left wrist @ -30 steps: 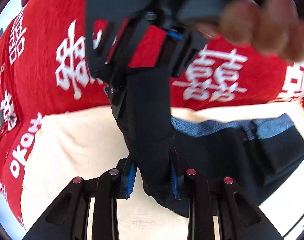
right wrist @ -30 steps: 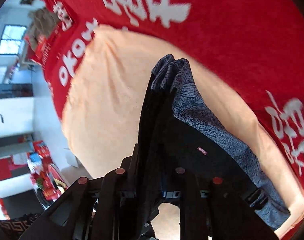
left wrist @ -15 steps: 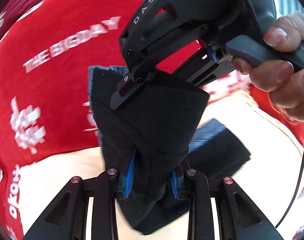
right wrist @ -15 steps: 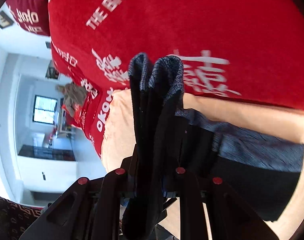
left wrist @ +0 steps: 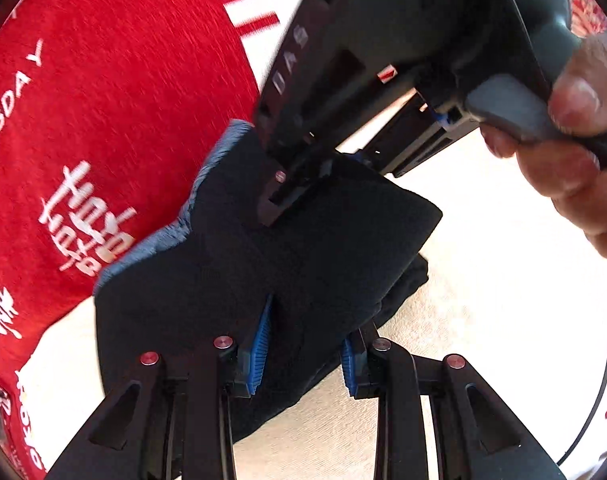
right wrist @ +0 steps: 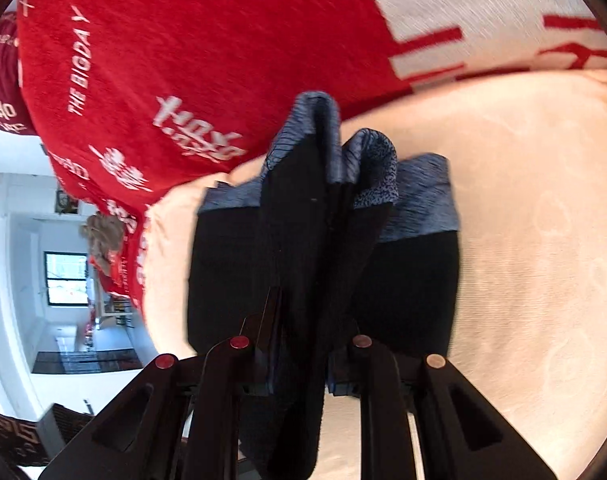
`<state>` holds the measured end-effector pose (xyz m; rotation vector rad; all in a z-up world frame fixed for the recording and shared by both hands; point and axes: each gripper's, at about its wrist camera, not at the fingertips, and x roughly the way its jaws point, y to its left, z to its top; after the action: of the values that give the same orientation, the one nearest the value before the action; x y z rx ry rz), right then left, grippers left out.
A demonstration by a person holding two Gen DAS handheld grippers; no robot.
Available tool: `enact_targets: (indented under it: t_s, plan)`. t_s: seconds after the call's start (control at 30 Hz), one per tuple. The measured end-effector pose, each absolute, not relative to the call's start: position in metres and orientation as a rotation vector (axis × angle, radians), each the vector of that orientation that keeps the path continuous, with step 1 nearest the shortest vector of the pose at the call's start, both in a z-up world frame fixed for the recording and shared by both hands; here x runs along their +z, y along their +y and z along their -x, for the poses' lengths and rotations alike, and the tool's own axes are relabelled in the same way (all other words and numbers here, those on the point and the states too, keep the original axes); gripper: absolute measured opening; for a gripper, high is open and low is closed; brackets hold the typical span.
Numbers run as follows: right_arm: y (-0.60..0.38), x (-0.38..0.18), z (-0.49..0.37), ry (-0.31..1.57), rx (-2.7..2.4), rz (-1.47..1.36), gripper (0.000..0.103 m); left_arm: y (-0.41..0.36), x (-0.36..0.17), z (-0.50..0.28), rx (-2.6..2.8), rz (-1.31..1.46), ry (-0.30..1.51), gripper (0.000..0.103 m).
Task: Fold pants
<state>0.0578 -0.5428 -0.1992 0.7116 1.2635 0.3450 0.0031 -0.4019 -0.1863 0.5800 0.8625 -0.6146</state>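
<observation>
Pants (left wrist: 303,264) swung lower toward cream cover (left wrist: 503,280); left claw (left wrist: 305,344), right claw (right wrist: 299,360) both clamping folded bundle.

A red blanket (right wrist: 207,52) with white lettering lies beyond the fingers; a cream sheet (right wrist: 523,208) spreads beneath them.

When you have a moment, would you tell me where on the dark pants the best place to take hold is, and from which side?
Grip the pants at the blue-grey waistband edge, coming in from the open side over the cream cover. The stacked layers end there in a firm band, easy to pinch together. Both the left gripper and right gripper are shut on bunched dark fabric.
</observation>
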Motion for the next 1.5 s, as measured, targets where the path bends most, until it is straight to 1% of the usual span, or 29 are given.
enact_targets:
  t_s: [0.07,0.1,0.13,0.17,0.3,0.43,0.53,0.6,0.63,0.67,0.7,0.73,0.77,0.9,0.93,0.97,1.07,1.17,1.23,1.33,1.4,1.43,1.47,1.5]
  plan:
    - [-0.547,-0.210,-0.056,1.273,0.338,-0.715,0.023,-0.404,-0.193,-0.002,-0.602,-0.597,0.876,0.031]
    - [-0.547,-0.214,-0.054,1.270,0.337,-0.716,0.024,-0.404,-0.195,-0.001,-0.596,-0.604,0.881,0.042]
    - [-0.547,-0.217,-0.053,1.266,0.332,-0.704,0.027,-0.403,-0.195,-0.001,-0.602,-0.596,0.899,0.058]
    - [-0.547,-0.216,-0.052,1.264,0.319,-0.677,0.031,-0.400,-0.194,-0.001,-0.602,-0.579,0.919,0.062]
    - [-0.542,-0.209,-0.049,1.276,0.264,-0.590,0.035,-0.382,-0.181,0.008,-0.610,-0.562,0.941,0.062]
    - [-0.543,-0.199,-0.038,1.296,0.201,-0.504,0.035,-0.348,-0.162,0.000,-0.567,-0.515,0.952,0.062]
    - [-0.552,-0.189,-0.017,1.292,0.154,-0.504,0.035,-0.321,-0.156,-0.018,-0.488,-0.507,0.945,0.062]
    - [-0.556,-0.184,0.001,1.278,0.118,-0.553,0.035,-0.301,-0.156,-0.038,-0.425,-0.479,0.958,0.062]
    - [-0.559,-0.184,0.009,1.272,0.101,-0.585,0.037,-0.292,-0.158,-0.046,-0.402,-0.458,0.971,0.062]
    - [-0.561,-0.185,0.020,1.262,0.080,-0.644,0.045,-0.282,-0.159,-0.059,-0.378,-0.421,0.992,0.062]
    - [-0.565,-0.188,0.031,1.242,0.060,-0.712,0.050,-0.274,-0.160,-0.068,-0.361,-0.386,1.009,0.062]
    - [-0.566,-0.191,0.041,1.218,0.048,-0.778,0.059,-0.267,-0.162,-0.078,-0.345,-0.345,1.026,0.062]
    - [-0.568,-0.195,0.049,1.196,0.048,-0.843,0.060,-0.259,-0.165,-0.090,-0.337,-0.302,1.043,0.062]
    - [-0.568,-0.219,0.066,1.121,0.051,-1.092,0.059,-0.239,-0.186,-0.126,-0.294,-0.148,1.136,0.062]
    - [-0.567,-0.222,0.065,1.107,0.055,-1.122,0.039,-0.236,-0.191,-0.130,-0.286,-0.131,1.150,0.062]
    - [-0.566,-0.223,0.062,1.093,0.063,-1.146,0.027,-0.234,-0.197,-0.133,-0.277,-0.124,1.164,0.062]
    - [-0.559,-0.213,0.049,1.101,0.054,-1.067,0.022,-0.233,-0.208,-0.128,-0.280,-0.154,1.155,0.063]
    - [-0.554,-0.213,0.038,1.177,0.016,-0.906,0.022,-0.233,-0.214,-0.121,-0.292,-0.170,1.127,0.064]
    - [-0.552,-0.221,0.033,1.215,0.016,-0.814,0.021,-0.230,-0.217,-0.124,-0.277,-0.151,1.127,0.071]
    - [-0.552,-0.227,0.037,1.213,0.005,-0.794,0.021,-0.224,-0.217,-0.130,-0.260,-0.088,1.165,0.075]
    - [-0.553,-0.225,0.039,1.213,-0.014,-0.808,0.027,-0.223,-0.217,-0.129,-0.243,-0.092,1.180,0.081]
    - [-0.553,-0.224,0.039,1.221,-0.026,-0.804,0.032,-0.223,-0.216,-0.127,-0.247,-0.092,1.184,0.081]
    - [-0.552,-0.223,0.040,1.239,-0.046,-0.784,0.040,-0.223,-0.215,-0.125,-0.250,-0.095,1.191,0.081]
    - [-0.551,-0.222,0.040,1.254,-0.064,-0.760,0.043,-0.223,-0.215,-0.123,-0.251,-0.103,1.199,0.081]
